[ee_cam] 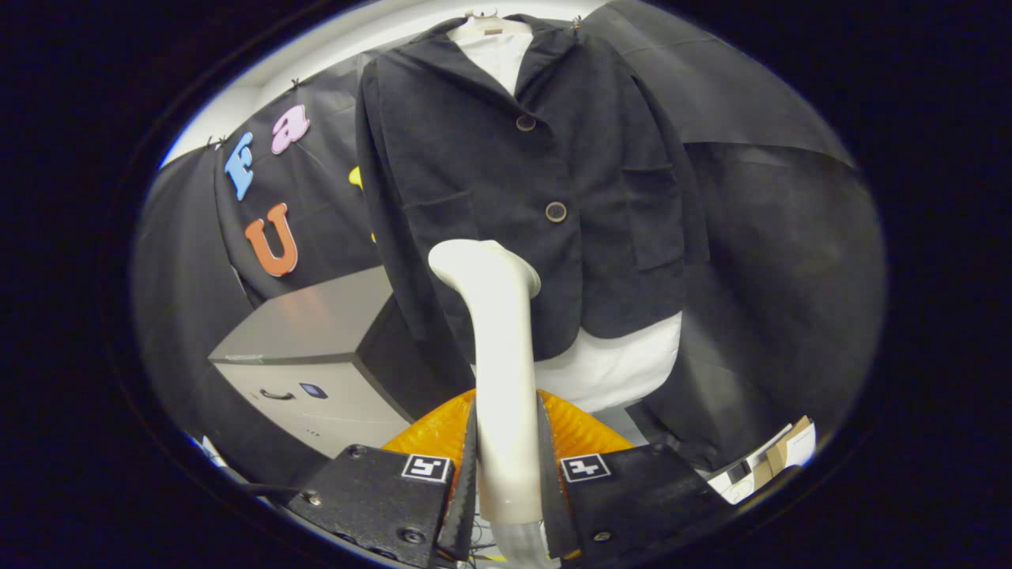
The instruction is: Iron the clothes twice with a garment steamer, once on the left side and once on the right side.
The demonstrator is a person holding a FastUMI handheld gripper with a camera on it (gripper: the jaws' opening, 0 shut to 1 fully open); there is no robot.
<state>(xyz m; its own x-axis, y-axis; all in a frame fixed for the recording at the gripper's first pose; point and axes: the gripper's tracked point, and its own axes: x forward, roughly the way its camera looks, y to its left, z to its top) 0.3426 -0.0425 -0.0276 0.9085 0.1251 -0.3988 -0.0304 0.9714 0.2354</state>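
White plastic runs up between our fingers: the steamer [496, 371], held by its handle, with both fingers [462, 482] pressed against its sides, so the gripper [506, 486] is closed narrow on it. We grip low on the handle, which we judge leaves the bent head free to face the cloth and keeps the fingers away from the steam. The head curves forward at the top and sits in front of the lower left part of the jacket [522, 182]; we cannot tell whether it touches the fabric or hangs just short of it.

The jacket is dark, buttoned with two buttons, and hangs on a hanger [484, 22] over a white shirt [613, 367], whose hem shows below. Hanging it lets the front fall flat for vertical strokes. Behind the handle, under the jacket, is something orange and ribbed [431, 431]; what it is we cannot tell. A grey cabinet [304, 348] stands beside the jacket, near it.

From the head's place low on the jacket's left panel, we judge that a pass on that side is in hand, with the other panel beyond the buttons yet to be covered.
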